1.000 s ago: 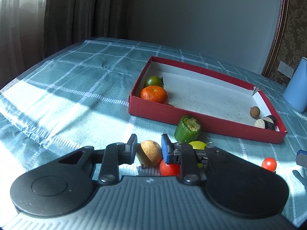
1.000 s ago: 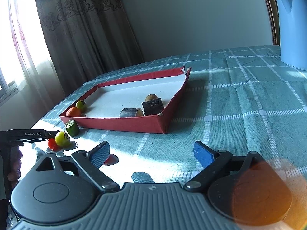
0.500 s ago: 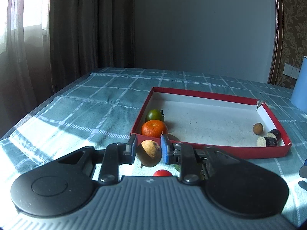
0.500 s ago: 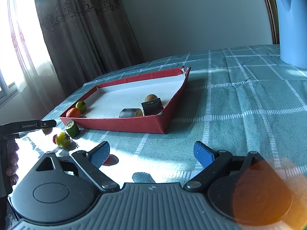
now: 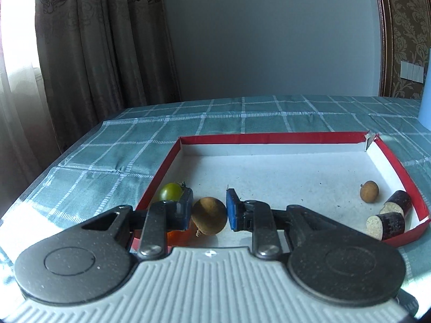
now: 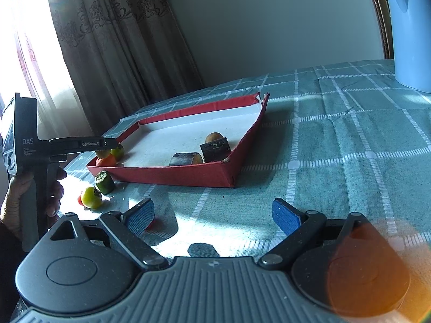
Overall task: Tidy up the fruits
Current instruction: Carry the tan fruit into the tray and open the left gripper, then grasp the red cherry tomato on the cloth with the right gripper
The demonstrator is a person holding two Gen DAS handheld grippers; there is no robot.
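Note:
My left gripper (image 5: 209, 210) is shut on a brown round fruit (image 5: 208, 215) and holds it above the near left corner of the red tray (image 5: 269, 137), over the orange (image 5: 177, 234) and beside the green tomato (image 5: 170, 191). The right wrist view shows this gripper (image 6: 107, 144) at the tray's left end (image 6: 161, 173). A small brown fruit (image 5: 369, 191) and two dark cut pieces (image 5: 386, 224) lie at the tray's right end. My right gripper (image 6: 212, 216) is open and empty, low over the cloth.
Outside the tray on the checked tablecloth (image 6: 336, 140) lie a green cylinder piece (image 6: 105, 181), a yellow-green tomato (image 6: 91, 197) with a red one behind it, and a red fruit partly hidden behind my right gripper's left finger. A blue kettle (image 6: 409, 32) stands far right.
My left gripper has risen from the cloth with the brown fruit and moved forward over the tray's near left corner. The right gripper has stayed still and open.

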